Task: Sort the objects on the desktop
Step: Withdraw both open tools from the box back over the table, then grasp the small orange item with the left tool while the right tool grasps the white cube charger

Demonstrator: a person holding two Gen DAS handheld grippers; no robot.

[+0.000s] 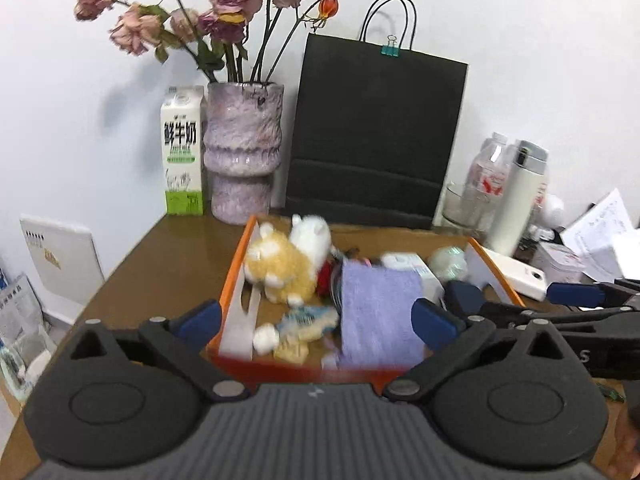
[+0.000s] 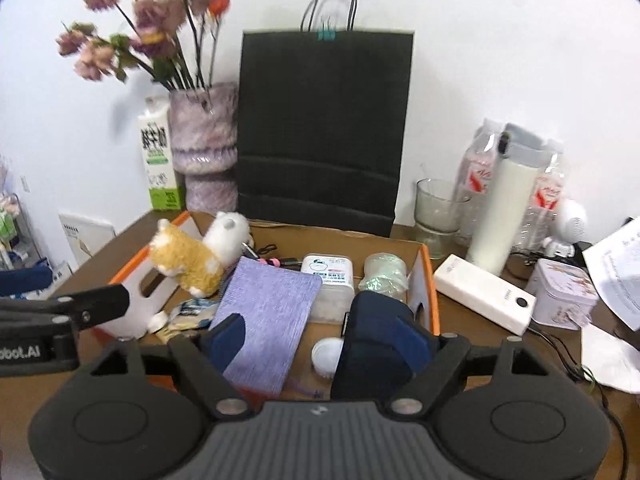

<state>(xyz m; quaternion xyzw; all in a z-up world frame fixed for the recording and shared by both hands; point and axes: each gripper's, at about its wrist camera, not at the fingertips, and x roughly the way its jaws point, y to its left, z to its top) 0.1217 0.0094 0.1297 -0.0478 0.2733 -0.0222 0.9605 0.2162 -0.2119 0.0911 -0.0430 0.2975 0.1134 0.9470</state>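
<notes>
An orange-edged cardboard box (image 1: pixel 300 368) on the brown desk holds a yellow plush (image 1: pixel 280 268), a white plush (image 1: pixel 310 234), a purple cloth (image 1: pixel 380 312) and a white wipes pack (image 2: pixel 328 272). My left gripper (image 1: pixel 318 322) hangs open over the box's near end, with the purple cloth below the gap and untouched. My right gripper (image 2: pixel 304 320) is open too, above the box's (image 2: pixel 434 300) right half, with nothing pressed between its pads. A dark blue shape at its right finger looms large. In the left wrist view the right gripper (image 1: pixel 520 295) shows at the right.
Behind the box stand a black paper bag (image 2: pixel 324 128), a vase of dried roses (image 1: pixel 244 152) and a milk carton (image 1: pixel 182 152). To the right are a white power bank (image 2: pixel 484 300), a tin (image 2: pixel 564 296), a white flask (image 2: pixel 504 208), a glass (image 2: pixel 436 212), bottles and papers.
</notes>
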